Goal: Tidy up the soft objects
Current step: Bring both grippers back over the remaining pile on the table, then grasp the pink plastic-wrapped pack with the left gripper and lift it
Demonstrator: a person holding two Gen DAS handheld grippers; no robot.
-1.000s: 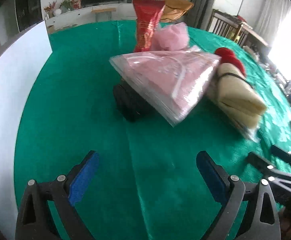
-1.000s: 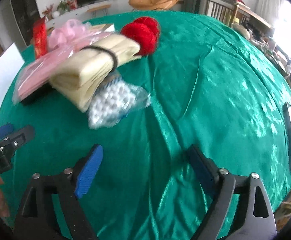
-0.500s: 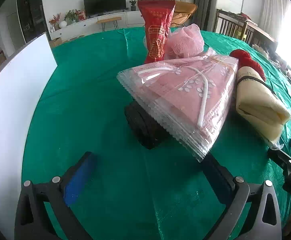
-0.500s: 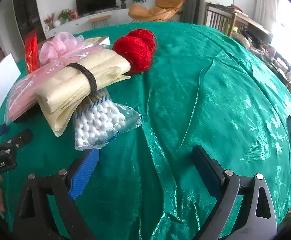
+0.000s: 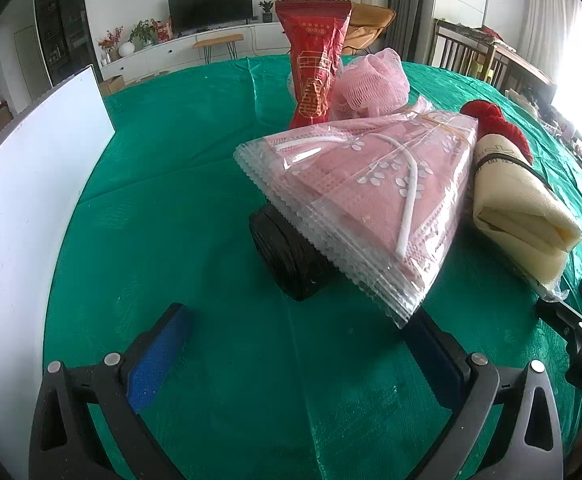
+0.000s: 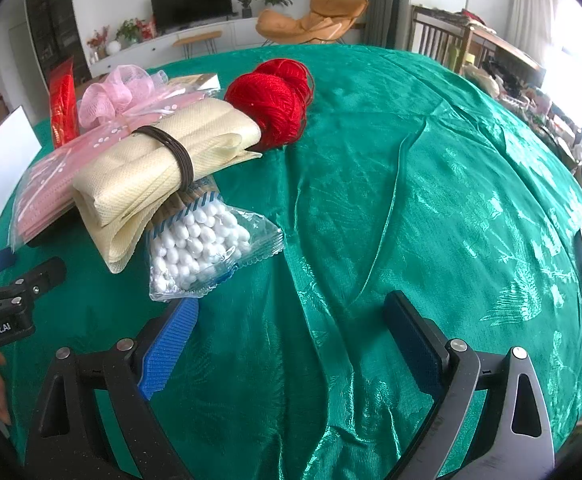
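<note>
A pile lies on the green tablecloth (image 5: 179, 152). A clear pack of pink masks (image 5: 367, 196) rests tilted on a black roll (image 5: 287, 252). Behind it stand a red packet (image 5: 315, 60) and a pink mesh sponge (image 5: 371, 84). A cream folded cloth (image 6: 163, 160) bound by a dark band lies beside red yarn (image 6: 275, 96), over a bag of cotton swabs (image 6: 203, 244). My left gripper (image 5: 295, 344) is open just before the mask pack. My right gripper (image 6: 291, 328) is open, its left finger near the swab bag.
A white board (image 5: 23, 208) stands along the table's left edge. The other gripper shows at the right edge of the left wrist view (image 5: 579, 328) and at the left edge of the right wrist view (image 6: 11, 300). Chairs and a cluttered side table stand beyond, right.
Both grippers have moved forward toward the pile, which now looks larger and nearer. The mask pack's corner now overlaps my left gripper's right finger. Both stay open.
</note>
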